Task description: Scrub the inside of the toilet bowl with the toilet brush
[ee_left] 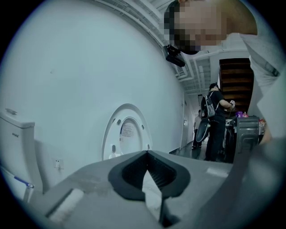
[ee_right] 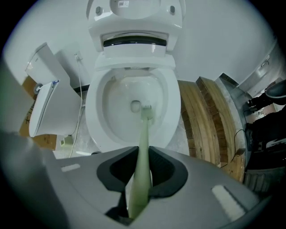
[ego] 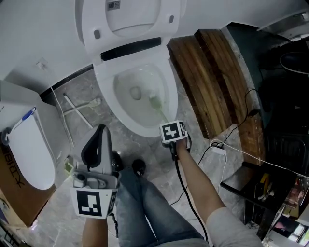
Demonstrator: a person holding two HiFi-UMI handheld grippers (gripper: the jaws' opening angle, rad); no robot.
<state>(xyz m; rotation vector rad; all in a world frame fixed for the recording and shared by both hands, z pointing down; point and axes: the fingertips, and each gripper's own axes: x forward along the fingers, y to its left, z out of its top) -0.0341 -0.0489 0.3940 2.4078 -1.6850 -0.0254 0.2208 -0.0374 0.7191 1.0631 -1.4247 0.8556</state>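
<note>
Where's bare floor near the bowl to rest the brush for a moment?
Freest: the marble floor between the toilet bowl and the wooden planks, beside the right gripper holding the toilet brush. Left of the bowl is crowded: white rods and a spare toilet lid. A power strip and cables clutter the planks' near end.

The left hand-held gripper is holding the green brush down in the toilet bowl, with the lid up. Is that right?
Not quite. It is the right hand-held gripper that holds the brush; the right gripper view shows its jaws clamped on the handle. The left hand-held gripper is shut on nothing. The brush is down in the bowl, with the lid up.
</note>
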